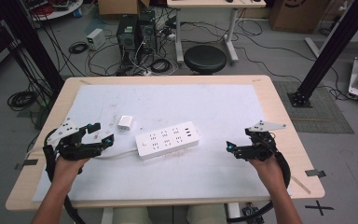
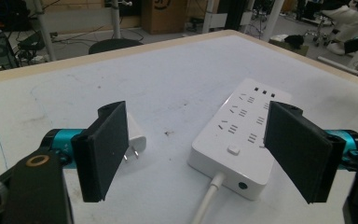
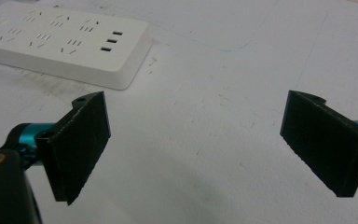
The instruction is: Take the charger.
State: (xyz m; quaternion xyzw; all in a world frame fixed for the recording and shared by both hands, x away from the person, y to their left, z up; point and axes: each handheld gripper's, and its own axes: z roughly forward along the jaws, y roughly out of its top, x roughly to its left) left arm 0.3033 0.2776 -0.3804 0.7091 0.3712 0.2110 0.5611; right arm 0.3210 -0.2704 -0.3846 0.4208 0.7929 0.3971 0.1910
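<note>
Risk sits mostly with the plug (image 2: 133,135), a small white charger lying on its side on the desk (image 1: 270,100), prongs toward the left tongs (image 1: 100,133) and just beside the strip (image 1: 168,139). Left tongs stand wide apart and empty, framing both plug and strip. If they close on the plug's smooth faces off-centre, I judge it could twist or skid across the white mat (image 1: 214,107). A low approach might also snag the strip's cord (image 2: 209,198), which runs back toward the left hand (image 1: 67,168), and drag the strip askew. Right tongs (image 1: 230,148) also gape apart, holding nothing, well clear of the strip's USB end.

Room is generous: bare mat lies ahead of and between both hands. Near desk edge is close under the wrists.
</note>
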